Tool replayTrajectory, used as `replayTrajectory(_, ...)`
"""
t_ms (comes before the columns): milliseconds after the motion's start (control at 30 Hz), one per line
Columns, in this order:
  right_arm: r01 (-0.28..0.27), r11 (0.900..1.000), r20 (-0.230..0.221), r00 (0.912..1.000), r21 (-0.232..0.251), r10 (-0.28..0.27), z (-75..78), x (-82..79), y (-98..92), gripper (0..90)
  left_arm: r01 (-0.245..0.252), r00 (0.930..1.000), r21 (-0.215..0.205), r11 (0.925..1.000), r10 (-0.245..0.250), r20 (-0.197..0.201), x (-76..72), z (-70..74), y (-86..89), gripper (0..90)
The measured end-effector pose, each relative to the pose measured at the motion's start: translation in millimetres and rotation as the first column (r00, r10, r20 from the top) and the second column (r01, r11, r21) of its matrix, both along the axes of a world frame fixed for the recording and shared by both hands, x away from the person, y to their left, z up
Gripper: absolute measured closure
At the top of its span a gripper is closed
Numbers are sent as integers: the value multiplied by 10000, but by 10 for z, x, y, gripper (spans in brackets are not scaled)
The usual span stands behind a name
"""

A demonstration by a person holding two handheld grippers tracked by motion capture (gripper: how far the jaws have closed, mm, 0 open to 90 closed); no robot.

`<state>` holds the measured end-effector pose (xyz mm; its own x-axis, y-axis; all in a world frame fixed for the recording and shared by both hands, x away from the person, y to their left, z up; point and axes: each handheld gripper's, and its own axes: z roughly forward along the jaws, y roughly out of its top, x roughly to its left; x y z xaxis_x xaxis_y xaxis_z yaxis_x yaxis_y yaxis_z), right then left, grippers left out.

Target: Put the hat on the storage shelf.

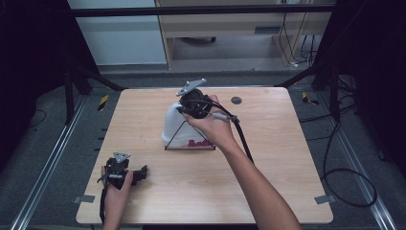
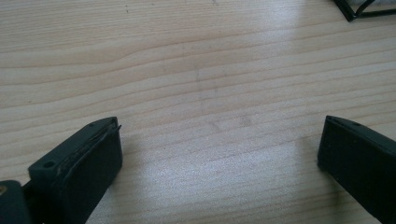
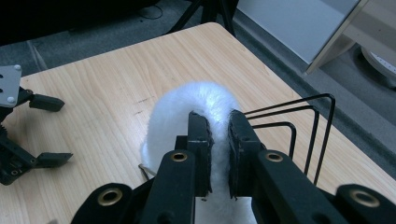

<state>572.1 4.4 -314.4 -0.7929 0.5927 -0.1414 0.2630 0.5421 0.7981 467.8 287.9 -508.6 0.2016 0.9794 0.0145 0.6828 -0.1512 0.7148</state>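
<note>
My left gripper [image 1: 125, 173] sits at about seven o'clock on the table [image 1: 268, 191], jaws well apart with nothing but bare wood between them, as the left gripper view confirms. I read it as parked.

Moving toward the middle, slightly to twelve o'clock of centre, stands the white fluffy thing [image 1: 178, 125], draped on or set in a thin black wire rack [image 1: 189, 147]; there is pink lettering low on its near side that I can't read. My right gripper [image 3: 218, 140] is clamped on the top rim of that white fluff [image 3: 196, 100], the jaws drawn nearly together with only a thin fold of pile pinched between them.

I judge it light and very soft: it squashes to almost nothing in the pinch, so it won't break, but fleece can slide out of a shallow bite. A deeper hold on the rim seems safest. The wire rack looks light too and may lift or tip with it if the fabric snags.
</note>
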Motion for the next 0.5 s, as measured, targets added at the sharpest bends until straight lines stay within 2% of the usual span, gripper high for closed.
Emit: replayTrajectory(500, -19, 10000, -30, 10000, -89, 18, -27, -23, -2, 774, 15, 10000, 22, 10000, -15, -13, 0, 1, 2, 0)
